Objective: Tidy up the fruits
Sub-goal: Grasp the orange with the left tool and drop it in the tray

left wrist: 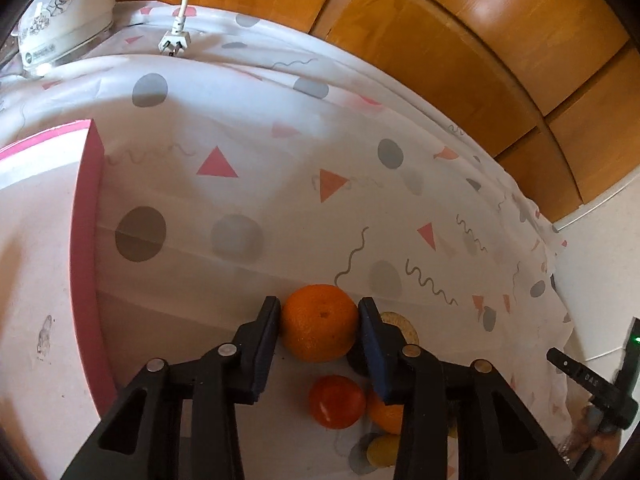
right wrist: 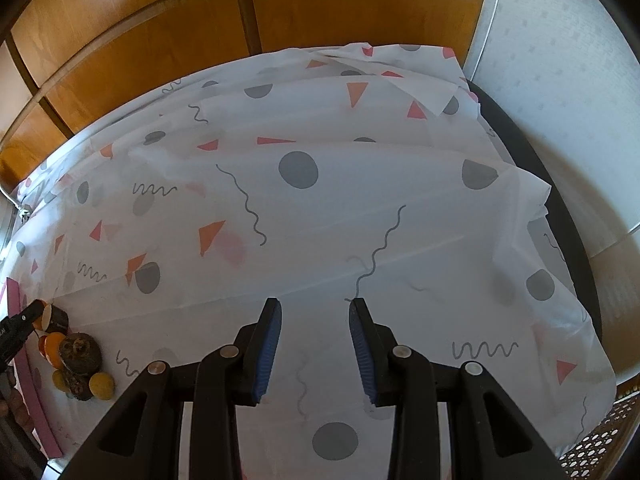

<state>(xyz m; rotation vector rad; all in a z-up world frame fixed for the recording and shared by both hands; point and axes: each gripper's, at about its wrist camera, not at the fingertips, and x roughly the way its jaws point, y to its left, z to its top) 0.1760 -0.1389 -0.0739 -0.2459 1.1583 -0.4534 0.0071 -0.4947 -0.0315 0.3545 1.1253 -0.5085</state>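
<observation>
Wooden cabinet panels (left wrist: 460, 32) curve across the background from 12 to 3 o'clock in both wrist views. Below them the table (right wrist: 320, 220) is covered by a white cloth printed with grey dots, pink triangles and squiggles. In the left wrist view a pink-rimmed box (left wrist: 90, 216) fills the 9 o'clock side, and a white patterned appliance (left wrist: 60, 20) stands at 11 o'clock with a white plug (left wrist: 175, 42) lying on the cloth just beside it.

The left tool (left wrist: 319, 326) is pinching a large orange (left wrist: 319, 327) — both pads press against its sides at about 6 o'clock in that view. Under it on the cloth lie a red-orange fruit (left wrist: 337, 401), another orange piece (left wrist: 386, 414) partly hidden by the finger, and a small yellow fruit (left wrist: 382, 450). The right wrist view shows this cluster at 8 o'clock, with dark brown pieces (right wrist: 80, 354) among the fruit.

The right tool (right wrist: 315, 344) is spread apart over bare cloth — nothing sits between its blue pads (right wrist: 269, 350).
</observation>
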